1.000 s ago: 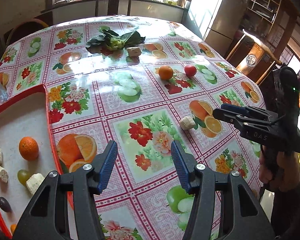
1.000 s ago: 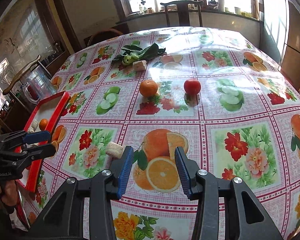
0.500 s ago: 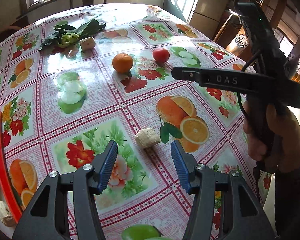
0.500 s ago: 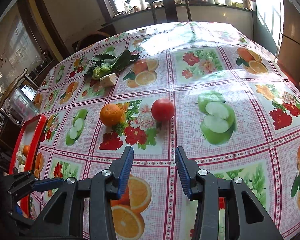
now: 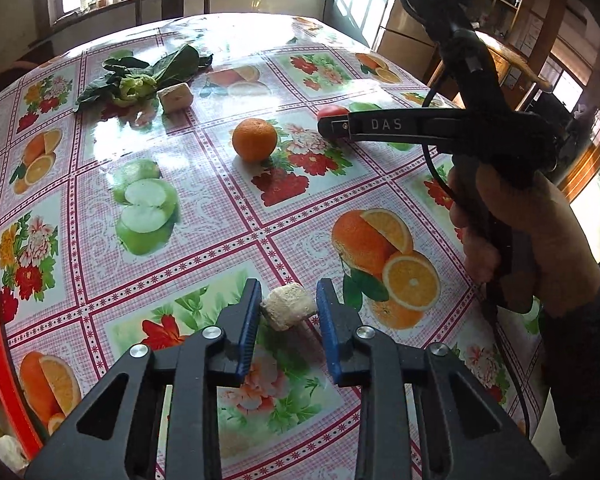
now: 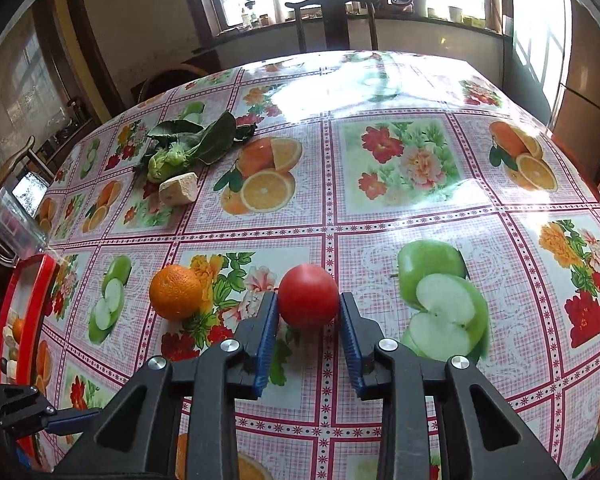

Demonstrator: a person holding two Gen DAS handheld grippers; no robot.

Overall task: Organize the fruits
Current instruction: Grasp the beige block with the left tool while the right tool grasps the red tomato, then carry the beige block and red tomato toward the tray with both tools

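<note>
My left gripper (image 5: 288,314) has just closed on the pale chunk (image 5: 287,306), the right gripper (image 6: 308,322) on the red fruit (image 6: 308,295), both on the surface (image 6: 400,216). The round fruit could squirt out if pinched off-centre.

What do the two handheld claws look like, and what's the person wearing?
Both claws, left and right, have black angular arms with silver rivets and ribbed blue pads. The right one carries white "DAS" lettering and a black cable. The right hand emerges from a dark sleeve.
</note>
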